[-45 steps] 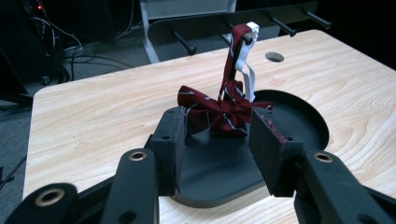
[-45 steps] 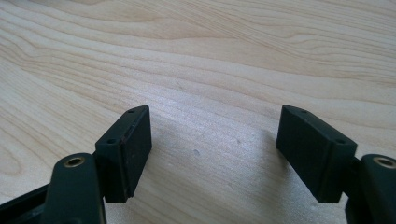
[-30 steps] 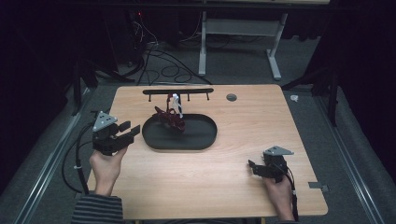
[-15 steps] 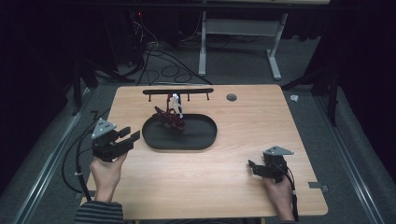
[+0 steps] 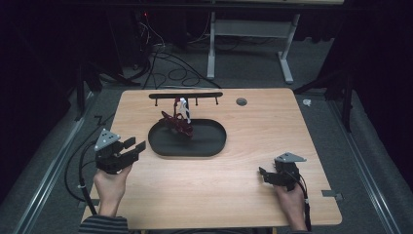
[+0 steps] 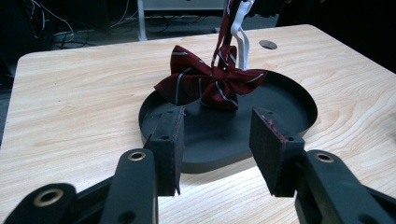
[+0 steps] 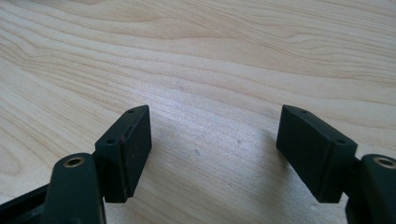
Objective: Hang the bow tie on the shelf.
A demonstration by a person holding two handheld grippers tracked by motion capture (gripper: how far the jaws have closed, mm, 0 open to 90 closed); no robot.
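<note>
Pale wood grain covers the table (image 5: 243,195), on which a black oval tray (image 5: 209,146) is set toward the far centre. A dark red bow tie with thin pale stripes (image 6: 210,86) is seen at the far left part of the tray, its lower edge resting on the tray floor. A strap of the same striped fabric rises from the bow to a black rack with small pegs (image 5: 185,95), which stands just behind the tray, and a white plastic hanger hook (image 6: 241,39) is seen beside that strap. A small round grommet hole (image 5: 241,102) is set in the tabletop to the right of the rack.

The left gripper (image 5: 135,146) is held by the left hand (image 5: 111,187) above the near left part of the table, pointed toward the tray and well short of the bow tie. In the left gripper view its jaws are seen parted wide, with nothing between them, and the tray's near rim is framed in the gap.

The right gripper (image 5: 263,173) is held by the right hand (image 5: 292,207) at the near right of the table, well apart from the tray. In the right gripper view its jaws are spread wide over bare wood, close to the surface, and nothing is gripped. Cables (image 5: 160,53) are seen on the grey floor beyond the table.
</note>
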